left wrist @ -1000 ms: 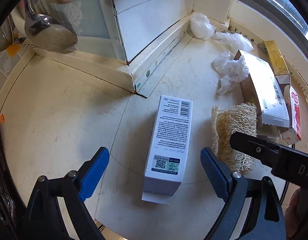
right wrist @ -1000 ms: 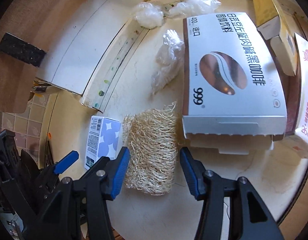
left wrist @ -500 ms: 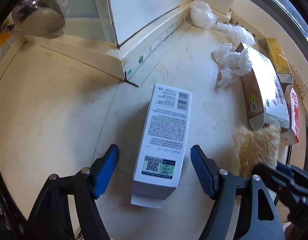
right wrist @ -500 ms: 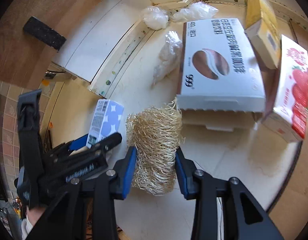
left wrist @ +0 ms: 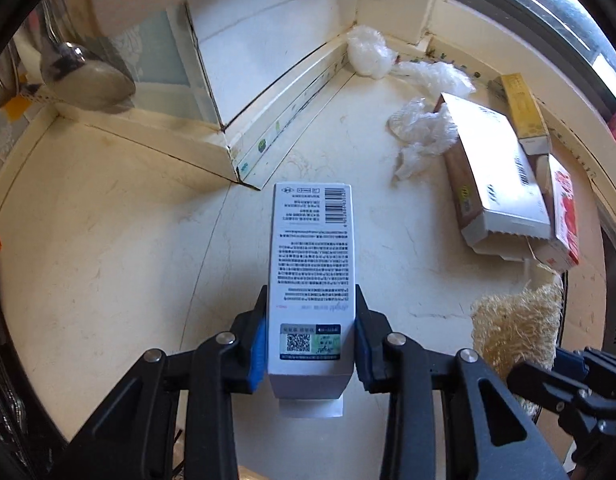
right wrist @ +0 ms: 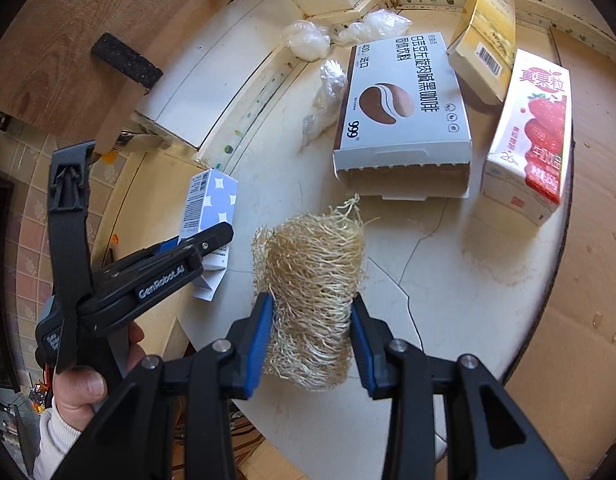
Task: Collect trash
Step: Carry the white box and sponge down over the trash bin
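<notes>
**Both grippers loaded over the littered countertop**

The cream stone countertop (left wrist: 107, 240) was seen from both wrist views, with the litter gathered toward its window corner. The largest item, a white coffee-powder box (right wrist: 404, 108) printed with a brown bean, was laid flat with its torn end open. Just beside it a strawberry milk-drink carton (right wrist: 528, 136) was lying on its side, and a yellow carton (right wrist: 484, 36) was propped behind both. Three crumpled clear plastic bags (left wrist: 422, 136) were scattered near the corner and along the coffee box. The left gripper (left wrist: 310, 330) was clenched on the near end of a white printed box (left wrist: 312, 264), held by both blue pads with its barcode end pointing away. The right gripper (right wrist: 312, 338) was clamped around a loofah scrubber (right wrist: 312, 288), squeezed between its pads and lifted above the counter. A metal ladle (left wrist: 87, 80) was hanging at the left wall.
</notes>
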The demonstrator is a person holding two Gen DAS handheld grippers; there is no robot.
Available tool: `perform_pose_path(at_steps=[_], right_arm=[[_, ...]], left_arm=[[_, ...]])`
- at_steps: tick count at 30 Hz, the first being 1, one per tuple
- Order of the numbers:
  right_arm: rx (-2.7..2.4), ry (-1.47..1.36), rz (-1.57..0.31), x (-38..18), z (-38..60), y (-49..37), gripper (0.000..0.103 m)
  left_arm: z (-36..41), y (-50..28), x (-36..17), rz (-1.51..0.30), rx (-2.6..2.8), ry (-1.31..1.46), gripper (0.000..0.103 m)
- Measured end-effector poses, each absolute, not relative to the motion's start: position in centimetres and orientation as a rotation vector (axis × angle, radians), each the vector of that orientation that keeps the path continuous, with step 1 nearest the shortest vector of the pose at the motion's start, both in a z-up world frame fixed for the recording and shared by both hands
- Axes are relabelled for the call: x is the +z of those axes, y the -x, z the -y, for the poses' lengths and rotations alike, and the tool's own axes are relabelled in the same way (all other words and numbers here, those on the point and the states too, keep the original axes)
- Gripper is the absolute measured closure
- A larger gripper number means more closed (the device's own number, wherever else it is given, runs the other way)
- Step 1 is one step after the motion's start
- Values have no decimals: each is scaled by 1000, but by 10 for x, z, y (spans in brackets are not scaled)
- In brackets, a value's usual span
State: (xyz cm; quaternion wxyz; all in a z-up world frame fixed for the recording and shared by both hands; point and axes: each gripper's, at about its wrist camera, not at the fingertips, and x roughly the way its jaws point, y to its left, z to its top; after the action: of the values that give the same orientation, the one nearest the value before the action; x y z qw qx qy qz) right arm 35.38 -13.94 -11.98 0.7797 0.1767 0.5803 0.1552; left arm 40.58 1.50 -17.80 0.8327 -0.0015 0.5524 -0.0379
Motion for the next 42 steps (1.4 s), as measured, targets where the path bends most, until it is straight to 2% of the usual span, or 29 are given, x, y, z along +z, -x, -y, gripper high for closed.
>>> perform_pose_path(at_steps=[9, 20, 33, 42], right_arm=[[319, -377, -1178, -93, 128, -313, 66], [285, -380, -1062, -49, 84, -201, 66], [261, -378, -1068, -45, 34, -60, 66], [221, -343, -1177, -85, 26, -14, 66]], left_arm=[[-25, -335, -122, -1047, -69, -47, 70], [-64, -209, -81, -954, -118, -103, 70], [-103, -79, -84, -975, -224, -122, 70], [-111, -34, -132, -1071, -253, -111, 70]])
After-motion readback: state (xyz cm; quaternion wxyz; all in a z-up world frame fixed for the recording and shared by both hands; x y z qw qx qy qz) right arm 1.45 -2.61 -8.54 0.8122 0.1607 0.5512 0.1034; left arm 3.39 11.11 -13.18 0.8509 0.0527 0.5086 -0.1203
